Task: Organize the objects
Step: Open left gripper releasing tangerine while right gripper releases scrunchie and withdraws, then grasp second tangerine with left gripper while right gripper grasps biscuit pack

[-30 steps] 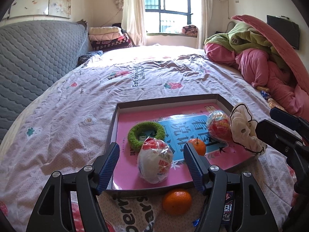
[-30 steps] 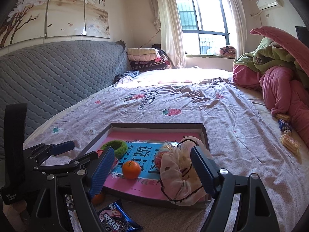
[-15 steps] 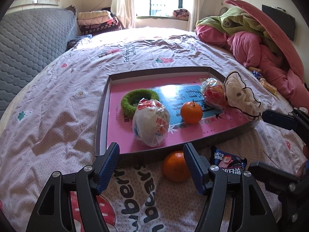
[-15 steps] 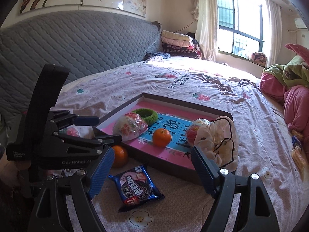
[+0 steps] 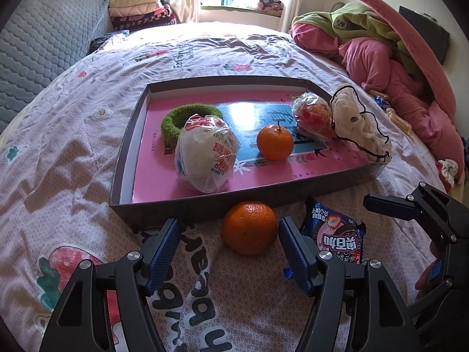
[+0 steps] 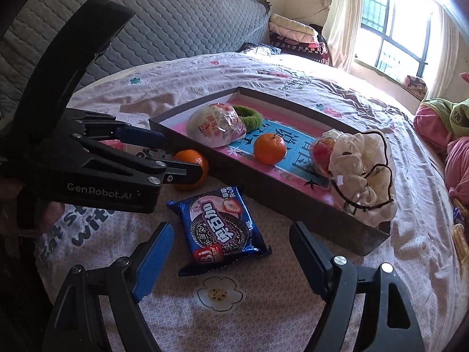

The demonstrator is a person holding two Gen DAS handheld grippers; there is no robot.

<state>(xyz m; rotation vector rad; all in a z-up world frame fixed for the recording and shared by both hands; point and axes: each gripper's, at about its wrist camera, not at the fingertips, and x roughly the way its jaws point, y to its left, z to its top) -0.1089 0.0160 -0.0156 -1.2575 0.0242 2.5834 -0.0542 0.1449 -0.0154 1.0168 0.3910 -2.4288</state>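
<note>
A shallow tray (image 5: 129, 135) (image 6: 275, 193) with a pink floor lies on the bed. In it are a green ring (image 5: 178, 118), a wrapped white bun (image 5: 205, 154), an orange (image 5: 275, 142), a wrapped red snack (image 5: 313, 116) and a cream scrunchie (image 5: 360, 126) on its right rim. A second orange (image 5: 249, 227) (image 6: 192, 161) lies on the bedsheet before the tray. My left gripper (image 5: 228, 252) is open, fingers either side of this orange. A blue cookie packet (image 6: 221, 224) (image 5: 337, 231) lies beside it. My right gripper (image 6: 231, 253) is open, just short of the packet.
The bedsheet (image 5: 73, 152) is wrinkled and soft. A pile of pink and green quilts (image 5: 381, 50) sits at the right. A grey padded headboard (image 6: 164, 23) stands at the left. Small wrapped snacks (image 5: 381, 101) lie beside the quilts.
Both grippers have pulled back and tilted down from the tray. The loose orange now sits between my left fingers and the cookie packet before my right gripper. Both stayed open.
</note>
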